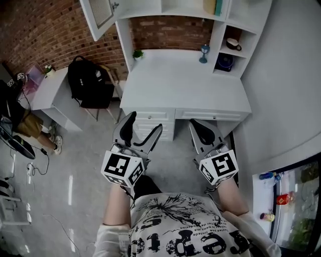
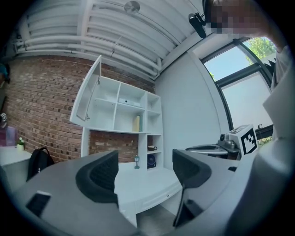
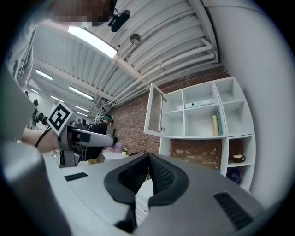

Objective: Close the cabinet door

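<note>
Cabinet door (image 1: 102, 16) stands swung open on the shelf unit (image 1: 218, 40), well ahead of both claws, above them and to the left. Left gripper (image 1: 145, 124) has its jaws spread wide, nothing between them. Right gripper (image 1: 196, 125) has its jaws pressed together, empty. White desk (image 1: 185, 90) lies just ahead of both.

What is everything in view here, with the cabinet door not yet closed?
cabinet door: one, white, swung open, upper left
desk: one, white, centre
potted plant: one, green, desk's back left
cup: one, white, right-hand cubby
backpack: one, black, left of desk
side table: one, white, far left
left gripper: one, grey, open, empty
right gripper: one, grey, shut, empty
</note>
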`<state>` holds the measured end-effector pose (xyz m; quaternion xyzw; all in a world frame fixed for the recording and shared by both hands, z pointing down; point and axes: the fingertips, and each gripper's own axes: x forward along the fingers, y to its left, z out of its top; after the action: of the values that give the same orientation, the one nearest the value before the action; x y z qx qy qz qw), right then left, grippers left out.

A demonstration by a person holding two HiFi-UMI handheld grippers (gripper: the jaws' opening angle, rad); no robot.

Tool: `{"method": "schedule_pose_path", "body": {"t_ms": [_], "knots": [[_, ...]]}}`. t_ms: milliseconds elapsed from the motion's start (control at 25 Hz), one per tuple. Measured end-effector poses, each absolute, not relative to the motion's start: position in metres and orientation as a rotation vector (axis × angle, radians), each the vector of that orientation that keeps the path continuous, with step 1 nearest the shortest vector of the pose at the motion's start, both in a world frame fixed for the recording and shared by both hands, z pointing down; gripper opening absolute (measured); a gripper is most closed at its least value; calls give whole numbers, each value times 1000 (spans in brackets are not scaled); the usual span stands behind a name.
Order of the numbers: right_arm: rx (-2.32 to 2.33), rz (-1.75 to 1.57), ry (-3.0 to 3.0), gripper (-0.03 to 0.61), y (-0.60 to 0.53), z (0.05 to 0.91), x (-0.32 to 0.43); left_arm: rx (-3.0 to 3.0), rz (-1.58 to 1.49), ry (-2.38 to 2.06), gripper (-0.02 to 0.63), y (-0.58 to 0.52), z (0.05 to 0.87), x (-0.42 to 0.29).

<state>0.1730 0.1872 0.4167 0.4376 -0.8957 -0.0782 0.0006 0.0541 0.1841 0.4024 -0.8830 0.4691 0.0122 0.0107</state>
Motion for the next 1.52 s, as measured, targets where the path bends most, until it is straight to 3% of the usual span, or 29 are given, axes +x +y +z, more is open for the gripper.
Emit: {"method": "schedule_pose_path", "body": {"t_ms": [240,920,1280,1520], "knots": [[1321,-234,-2867,14,134,413,109,-2707,37,1498,353,141,402,-9],[1371,-440,-2888,14,-89,303,-172,-2603,133,1390,351,-82,293,-290],[1514,-497,-2811,15,-172,276,-220,-2614,204,1261,351,-166,260,-339],[1508,-534,-2837,15,-204,246,-223,-2555,307,1136,351,-194,184,-332]]}}
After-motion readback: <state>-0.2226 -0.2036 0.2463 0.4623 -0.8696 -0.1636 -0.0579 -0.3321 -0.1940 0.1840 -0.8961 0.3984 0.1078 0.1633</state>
